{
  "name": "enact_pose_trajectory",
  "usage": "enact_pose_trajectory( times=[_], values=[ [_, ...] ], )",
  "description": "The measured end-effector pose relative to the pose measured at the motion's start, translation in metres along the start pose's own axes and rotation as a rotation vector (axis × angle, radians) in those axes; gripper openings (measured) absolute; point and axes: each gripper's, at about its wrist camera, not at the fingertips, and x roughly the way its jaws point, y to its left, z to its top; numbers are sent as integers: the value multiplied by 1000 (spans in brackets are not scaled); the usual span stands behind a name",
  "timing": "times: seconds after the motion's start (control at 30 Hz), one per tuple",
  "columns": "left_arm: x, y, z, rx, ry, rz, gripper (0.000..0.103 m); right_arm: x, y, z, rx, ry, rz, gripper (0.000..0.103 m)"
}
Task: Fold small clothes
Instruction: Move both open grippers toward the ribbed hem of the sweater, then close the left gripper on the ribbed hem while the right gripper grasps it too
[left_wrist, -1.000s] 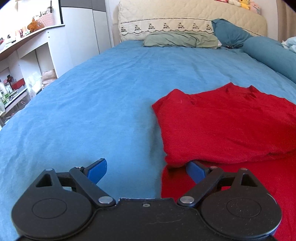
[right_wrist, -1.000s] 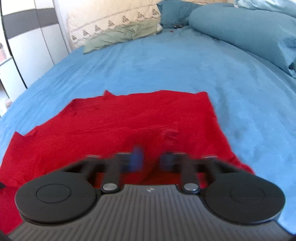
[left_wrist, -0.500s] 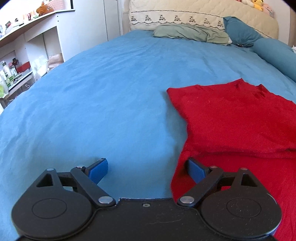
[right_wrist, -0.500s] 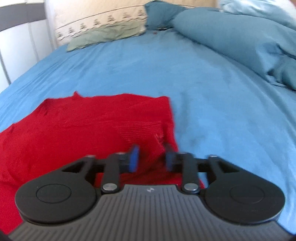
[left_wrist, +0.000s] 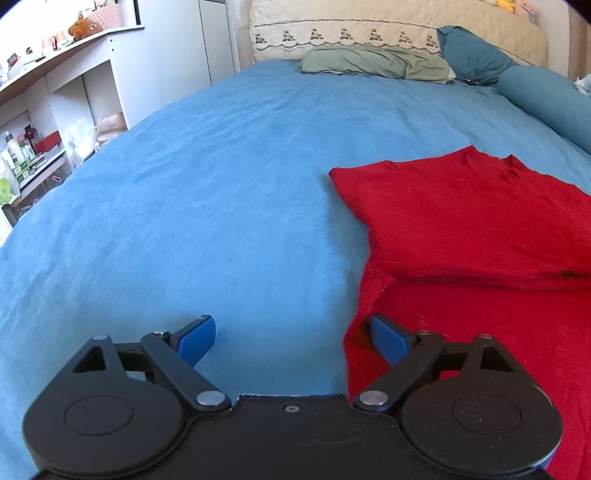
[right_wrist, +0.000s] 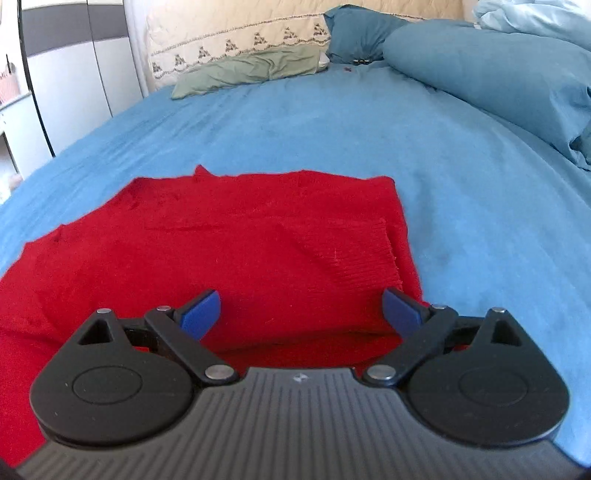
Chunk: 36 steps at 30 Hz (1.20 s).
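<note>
A red knit garment (left_wrist: 472, 229) lies partly folded on the blue bed sheet (left_wrist: 207, 192), one layer doubled over another. My left gripper (left_wrist: 291, 338) is open and empty, low over the garment's left edge, its right finger over the red cloth. In the right wrist view the garment (right_wrist: 240, 243) lies spread flat with a ribbed flap on its right side. My right gripper (right_wrist: 301, 312) is open wide and empty, just above the garment's near part.
A green pillow (left_wrist: 373, 62), dark blue pillows (left_wrist: 469, 51) and a rolled blue duvet (right_wrist: 491, 70) lie at the head and right side of the bed. White shelves with bottles (left_wrist: 40, 122) stand beyond the bed's left edge.
My right gripper opened from nearly shut to wide, letting go of the red cloth. My left gripper stayed open and shifted left, so the garment sits further right in its view.
</note>
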Motion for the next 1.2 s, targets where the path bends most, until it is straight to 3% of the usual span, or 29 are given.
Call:
enact_pose_trajectory(
  times=[0.1, 0.23, 0.3, 0.37, 0.63, 0.83, 0.9, 1.07, 1.17, 1.2],
  values=[
    [-19, -2, 4, 12, -24, -19, 93, -27, -2, 8, 9, -32, 32, 103],
    [-72, -5, 13, 39, -67, -63, 96, -92, -10, 22, -3, -105, 99, 103],
    [-104, -4, 15, 47, -84, -98, 103, -128, -15, 27, -27, -111, 104, 103],
    [-134, -5, 11, 50, -96, -135, 103, -165, -26, 27, -32, -90, 109, 103],
    [-208, 1, -47, -4, 24, -268, 103, -280, -53, -31, -116, -1, 86, 103],
    [-215, 1, -95, -16, 138, -270, 99, -308, -67, -93, -131, 108, 47, 103],
    [-211, 2, -107, -29, 181, -272, 90, -311, -71, -112, -130, 147, 38, 103],
    [-197, 2, -132, -26, 274, -271, 79, -303, -72, -149, -105, 239, 8, 103],
    [-192, 4, -144, -30, 316, -281, 65, -300, -71, -166, -76, 286, -16, 103],
    [-191, 3, -147, -28, 321, -279, 64, -299, -71, -172, -65, 298, -21, 103]
  ],
)
